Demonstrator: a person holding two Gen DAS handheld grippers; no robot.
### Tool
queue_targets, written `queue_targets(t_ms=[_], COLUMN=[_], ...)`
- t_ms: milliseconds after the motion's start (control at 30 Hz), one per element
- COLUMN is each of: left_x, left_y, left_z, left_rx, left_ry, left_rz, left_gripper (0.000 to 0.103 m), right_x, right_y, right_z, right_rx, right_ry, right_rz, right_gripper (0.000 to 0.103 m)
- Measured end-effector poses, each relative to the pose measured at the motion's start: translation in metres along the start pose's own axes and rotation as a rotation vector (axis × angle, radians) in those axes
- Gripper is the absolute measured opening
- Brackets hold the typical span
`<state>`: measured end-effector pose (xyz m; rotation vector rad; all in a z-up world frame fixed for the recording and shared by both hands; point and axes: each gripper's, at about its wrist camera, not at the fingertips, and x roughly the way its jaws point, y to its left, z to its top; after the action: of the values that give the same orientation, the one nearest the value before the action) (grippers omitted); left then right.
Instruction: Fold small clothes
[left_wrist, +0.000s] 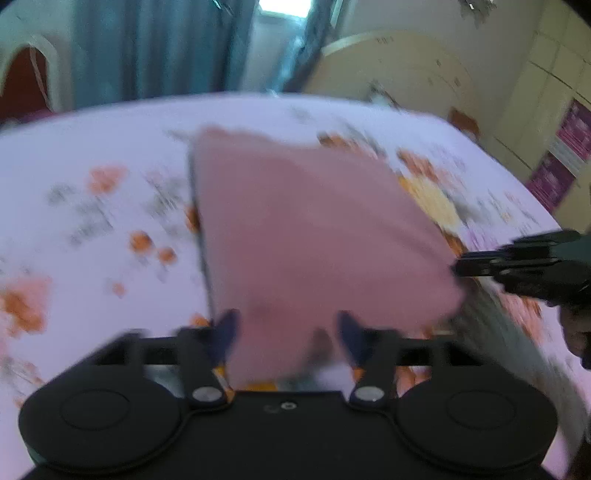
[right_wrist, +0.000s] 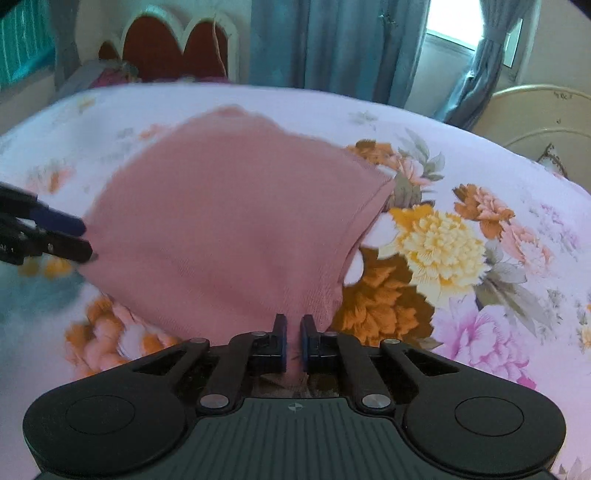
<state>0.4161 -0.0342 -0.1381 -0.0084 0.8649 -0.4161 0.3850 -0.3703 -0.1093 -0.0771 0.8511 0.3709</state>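
Note:
A small pink garment (right_wrist: 229, 221) lies on the flowered bedsheet (right_wrist: 480, 184), with its near edge lifted. In the right wrist view my right gripper (right_wrist: 293, 328) is shut on the near corner of the cloth, and pink fabric fills the narrow gap between its blue pads. My left gripper (left_wrist: 288, 325) stands open, its fingers wide apart, and the garment (left_wrist: 314, 229) hangs loose between them without the pads pressing on it. The left wrist view is blurred. There the right gripper (left_wrist: 460, 267) shows at the cloth's right corner. The left gripper (right_wrist: 83, 238) shows at the cloth's left edge.
The bed fills both views. A red padded headboard (right_wrist: 173, 48) and blue curtains (right_wrist: 332, 44) stand behind it. A cream round-backed chair (left_wrist: 399, 70) and a tiled wall (left_wrist: 554, 92) lie to the right. The bed's edge (left_wrist: 517, 332) drops away at the right.

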Motion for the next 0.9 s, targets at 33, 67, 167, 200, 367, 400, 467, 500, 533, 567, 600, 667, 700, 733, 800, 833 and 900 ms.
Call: queue_targets(t_ms=[33,67,167,200,367,400,467,500,533,567,600,667,700,733,800,833,900], left_x=[-0.002,-0.001,0.018,0.024,0.059,0.065,0.075,0.079,0.083,0.084,0.086,0.089,0.091,0.093,0.096,0.098,0.101], left_y=[0.000,0.002,0.011,0.013,0.036,0.040,0.048,0.052,0.054,0.056,0.057,0.057,0.056,0.056,0.055,0.055,0.055], left_z=[0.004,0.009,0.026,0.029,0.047,0.048,0.049,0.050,0.050,0.050,0.051,0.054,0.056,0.058,0.061,0.063,0.067], left_rx=[0.002,-0.003,-0.058,-0.078,-0.216,-0.239,-0.291,-0.309,-0.327,-0.335,-0.338,-0.335,-0.334,-0.330,-0.325,-0.328,-0.323], left_ry=[-0.033,-0.047,-0.042,-0.038,0.002,0.009,0.030,0.036,0.044,0.049,0.056,0.065,0.073,0.080,0.088,0.092,0.101], left_rz=[0.027,0.040,0.051,0.041,-0.010,-0.026,-0.062,-0.075,-0.090,-0.102,-0.104,-0.098,-0.097,-0.099,-0.103,-0.105,-0.109], left_gripper=[0.084,0.085,0.085,0.085,0.083,0.082,0.081,0.078,0.074,0.072,0.072,0.072,0.072,0.072,0.072,0.072,0.070], right_x=[-0.004,-0.006,0.003,0.013,0.053,0.060,0.072,0.074,0.076,0.078,0.080,0.087,0.091,0.095,0.107,0.114,0.120], right_y=[-0.008,-0.016,-0.039,-0.048,-0.080,-0.086,-0.102,-0.112,-0.122,-0.130,-0.135,-0.142,-0.144,-0.145,-0.142,-0.139,-0.133], right_z=[0.006,0.012,0.036,0.041,0.047,0.045,0.040,0.036,0.032,0.030,0.029,0.031,0.033,0.036,0.042,0.046,0.051], right_rx=[0.060,0.106,0.212,0.256,0.391,0.414,0.486,0.539,0.589,0.625,0.645,0.672,0.681,0.689,0.695,0.686,0.668], right_ry=[-0.025,-0.054,-0.064,-0.044,0.047,0.060,0.089,0.088,0.086,0.091,0.101,0.125,0.133,0.143,0.172,0.187,0.188], right_rz=[0.019,0.034,0.088,0.117,0.228,0.247,0.276,0.313,0.360,0.397,0.430,0.493,0.516,0.538,0.574,0.582,0.602], right_gripper=[0.022,0.056,0.075,0.074,0.073,0.072,0.064,0.060,0.060,0.060,0.060,0.060,0.060,0.060,0.053,0.049,0.046])
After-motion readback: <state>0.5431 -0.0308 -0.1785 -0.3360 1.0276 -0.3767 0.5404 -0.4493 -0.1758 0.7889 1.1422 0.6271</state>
